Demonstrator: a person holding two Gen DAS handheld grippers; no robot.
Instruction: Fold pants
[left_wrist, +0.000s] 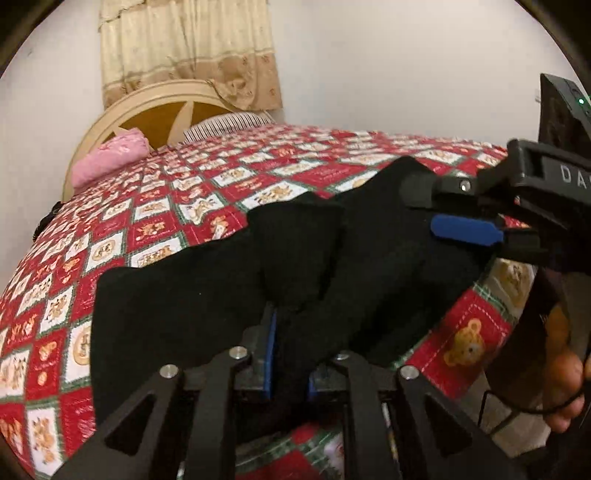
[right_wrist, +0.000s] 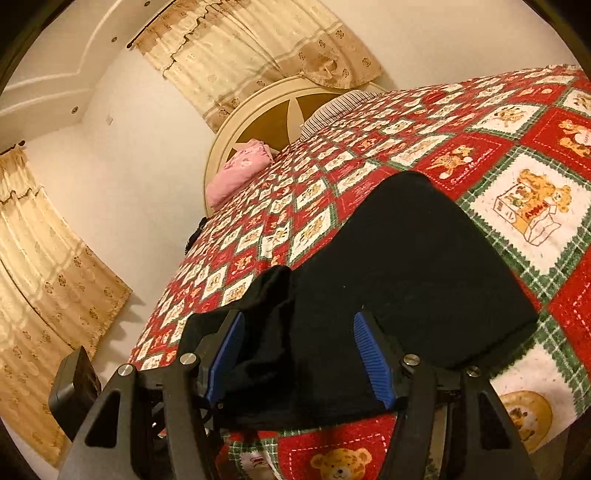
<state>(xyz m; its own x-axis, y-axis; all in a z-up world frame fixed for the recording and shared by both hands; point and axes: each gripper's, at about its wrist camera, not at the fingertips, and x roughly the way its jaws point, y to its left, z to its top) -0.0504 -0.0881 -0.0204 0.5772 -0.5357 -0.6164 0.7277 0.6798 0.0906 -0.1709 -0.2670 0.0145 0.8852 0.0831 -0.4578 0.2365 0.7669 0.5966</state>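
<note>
Black pants lie on a bed with a red and white teddy-bear quilt. In the left wrist view my left gripper is shut on a bunched edge of the pants near the bed's front edge. My right gripper shows there at the right, open, its blue pad over the pants. In the right wrist view the right gripper is open with its jaws wide around a raised fold of the pants; the blue pads do not press the cloth.
A pink folded cloth and a striped pillow lie at the cream headboard. Beige curtains hang on the white wall. The bed's near edge is just below the grippers.
</note>
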